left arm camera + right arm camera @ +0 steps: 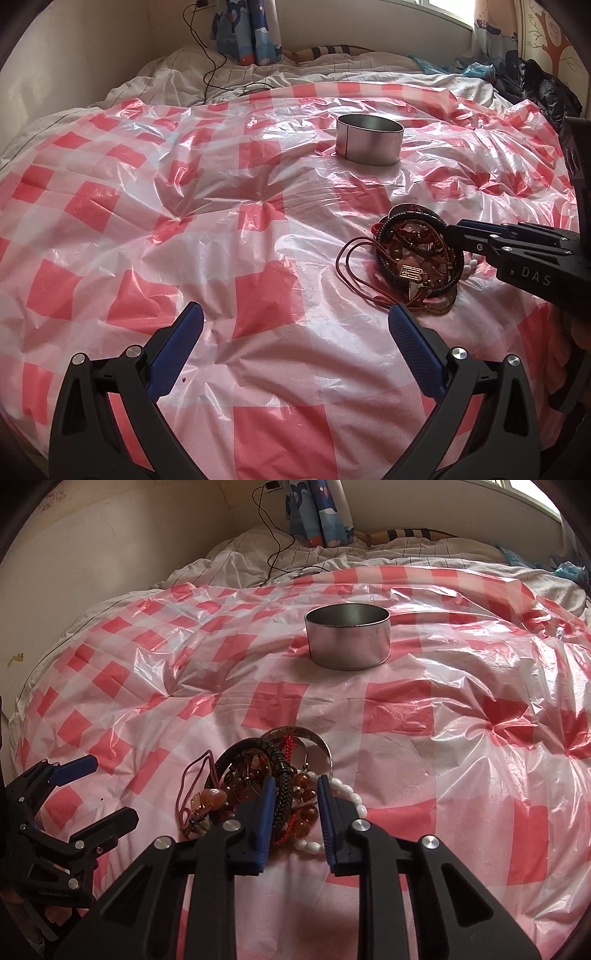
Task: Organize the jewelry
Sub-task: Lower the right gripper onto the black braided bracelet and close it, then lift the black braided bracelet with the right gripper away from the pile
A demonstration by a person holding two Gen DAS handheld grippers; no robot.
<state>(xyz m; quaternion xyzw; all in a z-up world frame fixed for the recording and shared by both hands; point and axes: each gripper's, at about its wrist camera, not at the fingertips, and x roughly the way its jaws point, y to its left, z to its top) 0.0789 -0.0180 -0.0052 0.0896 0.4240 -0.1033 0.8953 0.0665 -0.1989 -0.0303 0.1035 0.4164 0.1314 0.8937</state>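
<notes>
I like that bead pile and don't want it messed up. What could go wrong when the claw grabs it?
The right gripper is closing around a black braided bracelet in a tangled jewelry pile, so it might drag beads and the red cord along. Loose pieces could drop before reaching the metal tin, which stands apart. The slippery plastic sheet may let things slide.

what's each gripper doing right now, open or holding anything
left gripper: open, nothing between its fingers.
right gripper: partly closed around the black braided bracelet in the jewelry pile; a firm grip cannot be told.
</notes>
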